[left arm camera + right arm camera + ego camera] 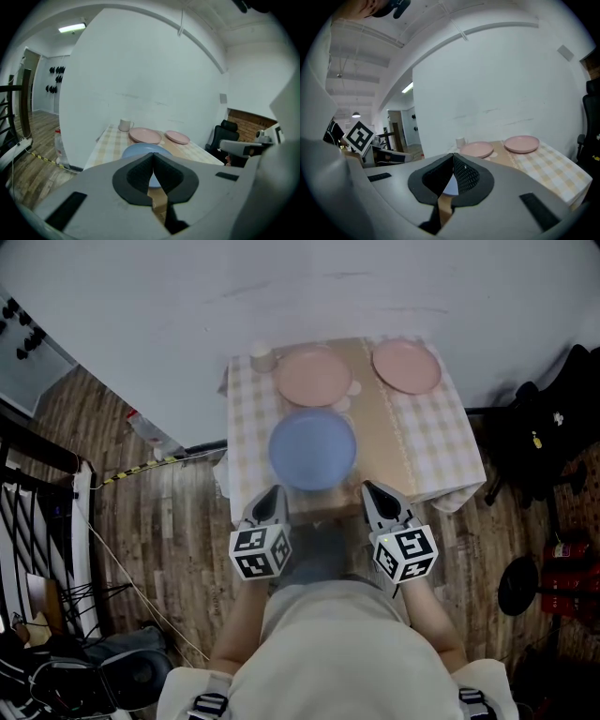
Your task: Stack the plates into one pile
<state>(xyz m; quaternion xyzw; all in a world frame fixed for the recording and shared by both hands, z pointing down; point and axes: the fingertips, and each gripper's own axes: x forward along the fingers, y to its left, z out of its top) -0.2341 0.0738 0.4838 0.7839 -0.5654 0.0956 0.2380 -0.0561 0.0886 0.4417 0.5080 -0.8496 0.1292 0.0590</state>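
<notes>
Showing the start of a stacking task, with no plate yet lifted. The left claw (272, 499) and right claw (380, 495) hang just short of the near edge of the surface (431, 442), one to each side of the blue plate (312, 450). Each claw's own view shows its jaws fully together with nothing between them (left claw (153, 155); right claw (453, 157)).

The blue plate lies alone close to the near edge. The middle pink plate (313, 377) and the right pink plate (406, 367) lie apart from each other along the far edge. A cup (262, 357) stands just beside the middle pink plate, at the far left corner.

Likely hazards from this position:
- Jaws left together would nudge the blue plate instead of taking its rim, sliding it towards the pink plates.
- Every rim sits low on the checked cloth, so a jaw sliding under one could pinch the cloth too. Lifting would then drag the cloth, the other plates and the cup.
- A smooth plate pinched at one edge may tilt and slip out.
- Reaching for the middle pink plate could knock the cup over.
- An off-centre set-down would leave the pile lopsided.
</notes>
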